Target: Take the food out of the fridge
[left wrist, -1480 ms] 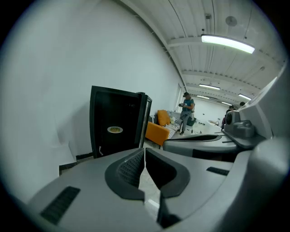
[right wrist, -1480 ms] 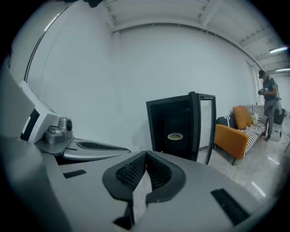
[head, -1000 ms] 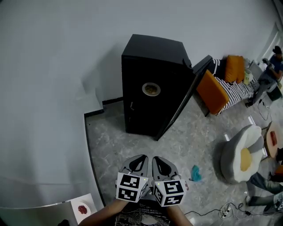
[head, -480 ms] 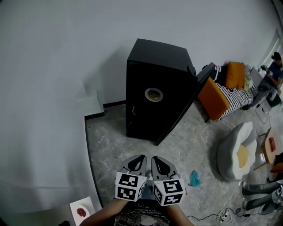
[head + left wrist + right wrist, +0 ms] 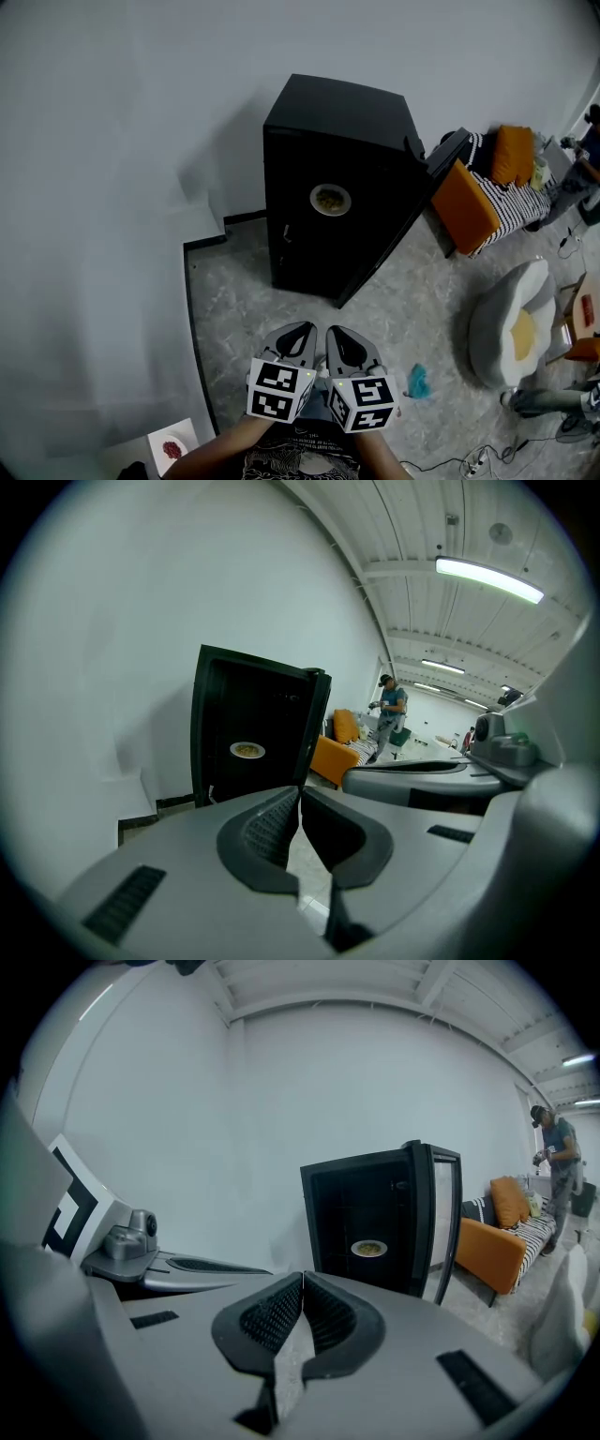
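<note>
Head view: black fridge [image 5: 333, 169] against white wall [image 5: 141, 141], door [image 5: 389, 239] swung wide to the right. Holds one plate of food [image 5: 330, 200] on an inner shelf, in open view through the doorway. Left gripper [image 5: 307, 328] and right gripper [image 5: 331, 331] side by side at bottom of frame, well short of the fridge and pointed toward it, marbled floor [image 5: 244, 300] between. Both claws clenched, pads pressed flat together on themselves, as seen in the left gripper view and the right gripper view. Same plate visible beyond the closed tips in both gripper views, well apart from either. Surroundings: low white ledge [image 5: 202, 223] at the wall foot, left of the fridge; orange sofa [image 5: 473, 202] with striped cover [image 5: 514, 204] just behind the open door; egg-shaped cushion [image 5: 511, 328] on the floor to the right; teal scrap [image 5: 418, 382] near the right gripper; white dish with red contents [image 5: 173, 445] at lower left; cables [image 5: 478, 457] at lower right; person [image 5: 591, 141] at far right edge.
</note>
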